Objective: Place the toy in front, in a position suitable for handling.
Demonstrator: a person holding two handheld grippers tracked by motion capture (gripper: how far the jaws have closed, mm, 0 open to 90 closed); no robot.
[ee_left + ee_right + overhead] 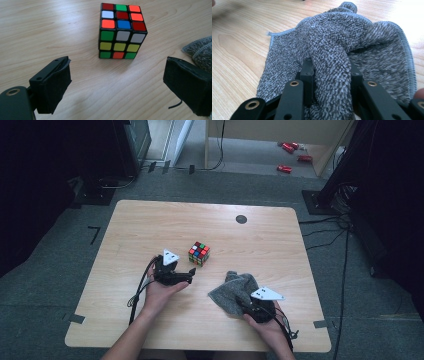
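Right gripper is clamped on a fold of the grey fuzzy microfibre cloth, near-right on the light wooden table; its own view shows the pinched ridge, the high view just a crumpled heap. Left gripper has its jaws wide apart and holds nothing, aimed at the scrambled multicoloured puzzle cube standing mid-table just beyond it, cloth edge to the right.
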